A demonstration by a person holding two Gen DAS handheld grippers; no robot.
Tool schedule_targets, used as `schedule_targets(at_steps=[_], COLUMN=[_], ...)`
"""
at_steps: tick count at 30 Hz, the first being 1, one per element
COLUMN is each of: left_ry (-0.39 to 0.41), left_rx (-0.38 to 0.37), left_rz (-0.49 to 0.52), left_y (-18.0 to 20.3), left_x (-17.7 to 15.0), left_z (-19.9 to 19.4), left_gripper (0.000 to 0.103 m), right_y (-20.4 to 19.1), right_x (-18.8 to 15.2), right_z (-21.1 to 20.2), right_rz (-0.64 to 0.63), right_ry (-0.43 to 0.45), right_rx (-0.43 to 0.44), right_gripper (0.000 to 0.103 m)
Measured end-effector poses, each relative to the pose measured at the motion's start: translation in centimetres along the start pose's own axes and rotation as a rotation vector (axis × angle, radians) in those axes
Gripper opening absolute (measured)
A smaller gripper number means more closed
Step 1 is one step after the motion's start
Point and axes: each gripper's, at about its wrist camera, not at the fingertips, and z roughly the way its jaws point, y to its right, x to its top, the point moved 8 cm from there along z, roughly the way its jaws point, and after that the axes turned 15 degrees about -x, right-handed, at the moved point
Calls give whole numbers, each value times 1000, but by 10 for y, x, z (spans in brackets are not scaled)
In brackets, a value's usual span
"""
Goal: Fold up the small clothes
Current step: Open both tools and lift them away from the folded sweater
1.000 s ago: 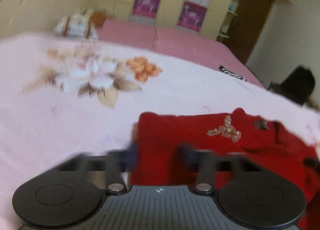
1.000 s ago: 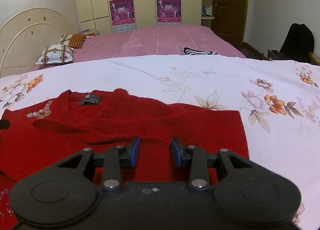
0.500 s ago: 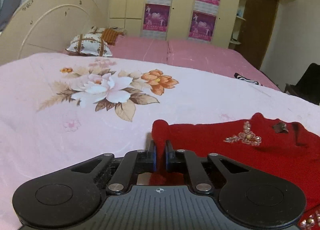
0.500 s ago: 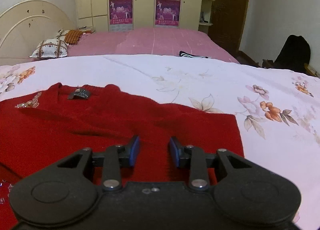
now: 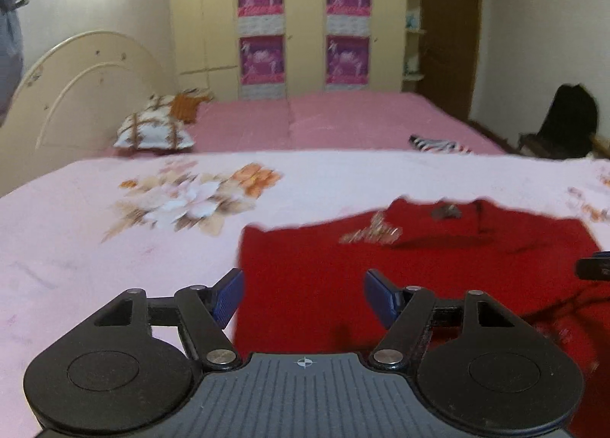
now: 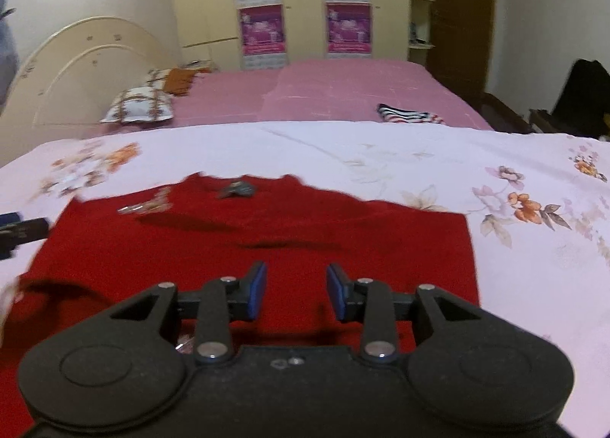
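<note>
A small red knit sweater (image 5: 438, 270) with a beaded flower at the chest lies flat on the pale pink floral bedspread (image 5: 95, 247). My left gripper (image 5: 303, 297) is open and empty above the sweater's left edge. The same sweater (image 6: 248, 243) fills the middle of the right wrist view. My right gripper (image 6: 295, 291) is open and empty above its lower right part. The tip of the right gripper shows at the right edge of the left wrist view (image 5: 594, 266). The left gripper's tip shows at the left edge of the right wrist view (image 6: 23, 228).
A pink bed (image 5: 324, 117) lies beyond, with a patterned pillow (image 5: 152, 129) by the cream headboard (image 5: 76, 87) and a striped garment (image 6: 410, 114) on it. Wardrobes with posters stand behind. A dark bag on a chair (image 5: 568, 125) sits at the right.
My left gripper was shut on the sweater's left edge half a second ago; now it is open and the sweater lies flat. My right gripper stays open and has lifted a little.
</note>
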Motion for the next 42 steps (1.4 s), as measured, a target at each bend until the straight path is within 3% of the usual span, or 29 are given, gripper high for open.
schedule_targets(at_steps=[2,7,10,11,14,16,19,21,23,25,31,38,42], left_ry=[-4,-52,-99,-119,-205,-183,-186,-192,-197,-197,-201,-186,-208], left_rx=[24,-121,-186,-192,-133,-98,-79,-66,-51,-39,12,5,-12], left_rz=[-42,-81,-105,-104,-77,-28,-38,-47,-42,-47,-75,-68,-30], left_y=[-10,18,47,55,70,73,75,77,78,78,78,99,113], left_x=[-7,-31,-47,-52,-75,-82,-84,-85,-86,-87,-85,-89,-109], left_z=[-13,-27,-20,-14,-1,-3,-11,-15,-17,-20,-28,-59,-80], left_gripper=[69,69,55,55,55,55,55,55,55,55,55,55,55], right_y=[-6,-26,-45,-52,-66,-63,-37,-18,-1,18,39,6,-18], right_x=[-10,-40,-53,-55,-62,-72,-86,-89,-92,-96,-104,-102,-110], right_z=[-14,-36,-40,-42,-43,-37,-32,-35,-39,-41,-46,-75,-94], right_rz=[-15,-33,-37,-45,-85,-118,-133,-110,-110,-82,-70,-76,-104], right_ry=[-7,-49,-80,-83,-92,-113,-111,-116,-118,-118,-128,-114,-115], right_rx=[27,85,111,118,113,81,22,37,-17,-50,-22,139,206], right_gripper=[34,34,32,30,29,30,28,16,23,23,27,30,30])
